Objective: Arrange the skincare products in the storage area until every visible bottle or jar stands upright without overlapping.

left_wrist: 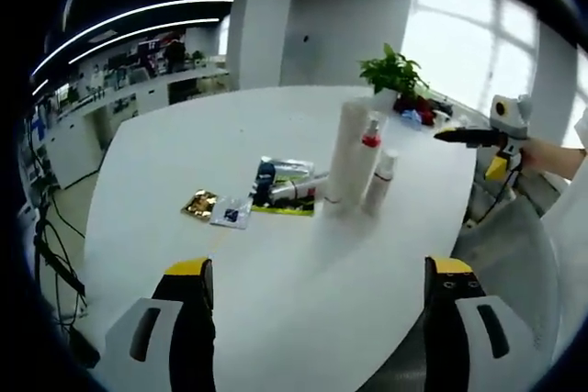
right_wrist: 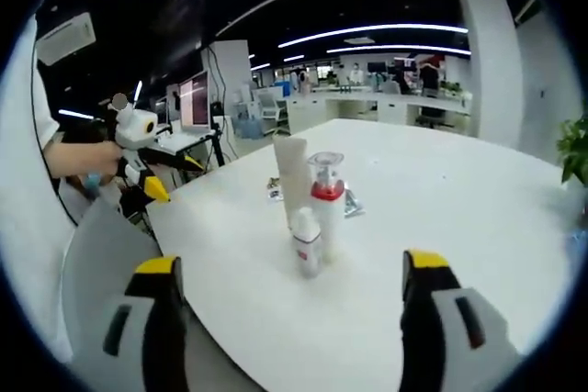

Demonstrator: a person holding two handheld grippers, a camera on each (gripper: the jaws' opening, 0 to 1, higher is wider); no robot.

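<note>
Three products stand upright close together on the white table: a tall white tube, a spray bottle with a red collar and a small white bottle. Left of them a white tube and a dark blue container lie on a green-yellow packet. My left gripper is open, well short of them. My right gripper is open too, facing the tall tube, the red-collared bottle and the small bottle from the opposite side.
A gold sachet and a clear sachet lie left of the pile. A potted plant stands at the table's far edge. The right gripper shows beyond the table, as does the left gripper, each held by a hand. Desks and monitors stand behind.
</note>
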